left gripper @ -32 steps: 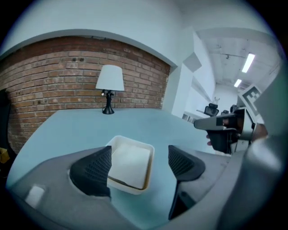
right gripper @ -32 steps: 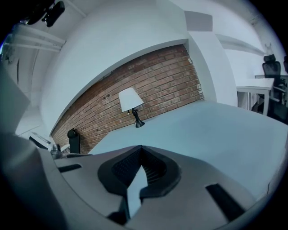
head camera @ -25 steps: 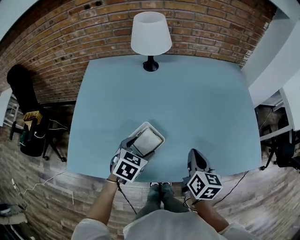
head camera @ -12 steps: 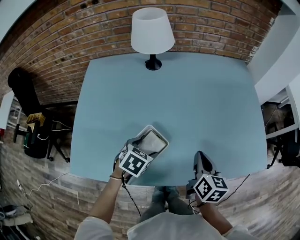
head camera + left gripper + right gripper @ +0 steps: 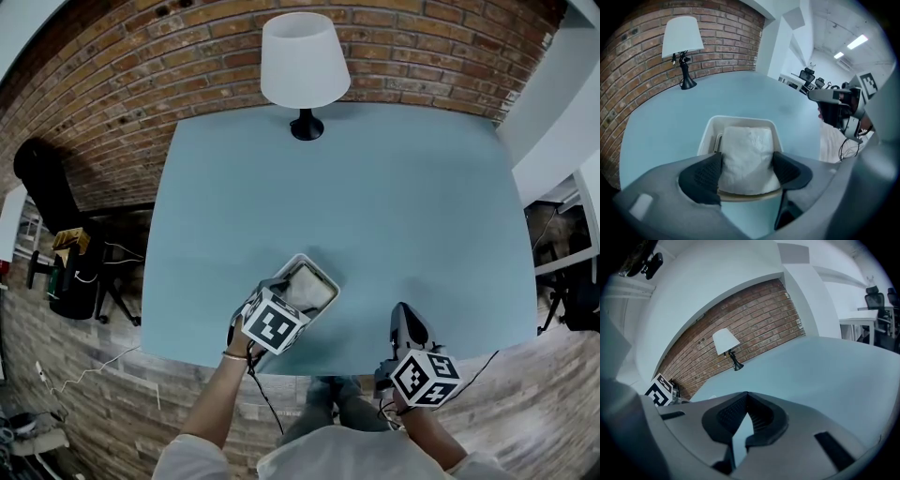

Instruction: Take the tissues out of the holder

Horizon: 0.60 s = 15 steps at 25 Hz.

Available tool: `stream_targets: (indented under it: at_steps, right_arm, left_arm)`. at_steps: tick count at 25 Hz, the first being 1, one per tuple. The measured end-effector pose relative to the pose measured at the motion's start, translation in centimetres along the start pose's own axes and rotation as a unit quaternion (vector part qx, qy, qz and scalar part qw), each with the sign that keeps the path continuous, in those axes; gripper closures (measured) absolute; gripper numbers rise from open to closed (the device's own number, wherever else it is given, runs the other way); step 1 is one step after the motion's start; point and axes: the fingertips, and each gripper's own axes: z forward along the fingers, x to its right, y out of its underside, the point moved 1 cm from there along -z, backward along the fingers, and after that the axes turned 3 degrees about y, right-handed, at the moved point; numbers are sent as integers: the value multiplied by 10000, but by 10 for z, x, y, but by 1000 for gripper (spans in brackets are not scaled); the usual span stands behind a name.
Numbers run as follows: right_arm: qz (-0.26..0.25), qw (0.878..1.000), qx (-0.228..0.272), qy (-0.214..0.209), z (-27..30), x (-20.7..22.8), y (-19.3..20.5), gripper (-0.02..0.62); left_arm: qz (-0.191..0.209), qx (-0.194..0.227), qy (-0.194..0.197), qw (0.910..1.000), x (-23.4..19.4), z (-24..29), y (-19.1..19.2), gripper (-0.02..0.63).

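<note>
Both jaws of the left gripper (image 5: 746, 172) clamp the white tissues (image 5: 749, 150), which stand in the white holder (image 5: 740, 121) near the front edge of the blue counter (image 5: 403, 206). Well to the right, the right gripper (image 5: 746, 417) has its jaws pressed together, holding nothing.

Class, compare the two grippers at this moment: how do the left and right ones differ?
The left gripper has its jaws closed on the tissues in the holder. The right gripper has its jaws together on nothing. The left is at the holder, while the right is off to the side. Both are at the near side of the table.
</note>
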Motion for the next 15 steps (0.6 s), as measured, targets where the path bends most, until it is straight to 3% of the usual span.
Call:
stream_targets:
  at_steps: [7, 15]
  right_arm:
    - [23, 10000, 14, 57, 3, 5, -3, 591]
    - [41, 10000, 2, 57, 6, 6, -4, 591]
  left_arm:
    - [249, -162, 15, 9996, 7, -2, -1, 321]
    - [342, 78, -179, 9992, 9, -6, -5, 364]
